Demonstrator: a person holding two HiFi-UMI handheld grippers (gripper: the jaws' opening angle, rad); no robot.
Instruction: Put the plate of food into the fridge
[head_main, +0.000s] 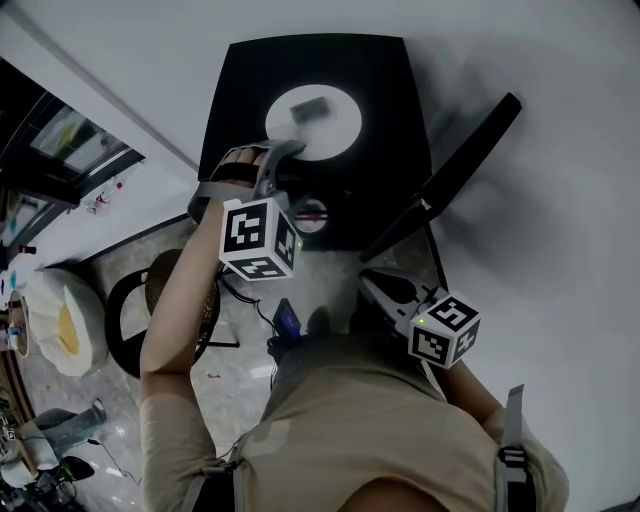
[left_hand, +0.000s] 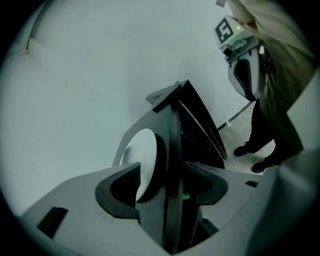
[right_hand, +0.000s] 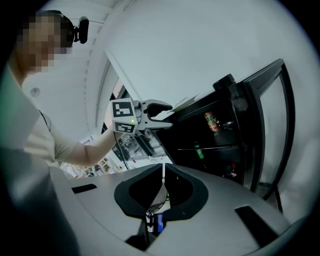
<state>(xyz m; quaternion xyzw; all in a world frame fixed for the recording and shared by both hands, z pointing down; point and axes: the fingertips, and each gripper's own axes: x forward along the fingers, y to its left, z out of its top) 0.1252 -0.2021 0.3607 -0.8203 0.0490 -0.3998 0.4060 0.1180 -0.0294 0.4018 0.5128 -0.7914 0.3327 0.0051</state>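
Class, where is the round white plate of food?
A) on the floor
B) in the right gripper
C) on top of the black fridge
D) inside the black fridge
C: the round white plate sits on the flat top of the black fridge.

The head camera is looking steeply down on the left tongs (head_main: 283, 152) and right tongs (head_main: 380, 283) from above, while each tongs' own camera is riding close behind its jaws and facing the black fridge (head_main: 380, 100) ahead, which all three views are sharing.
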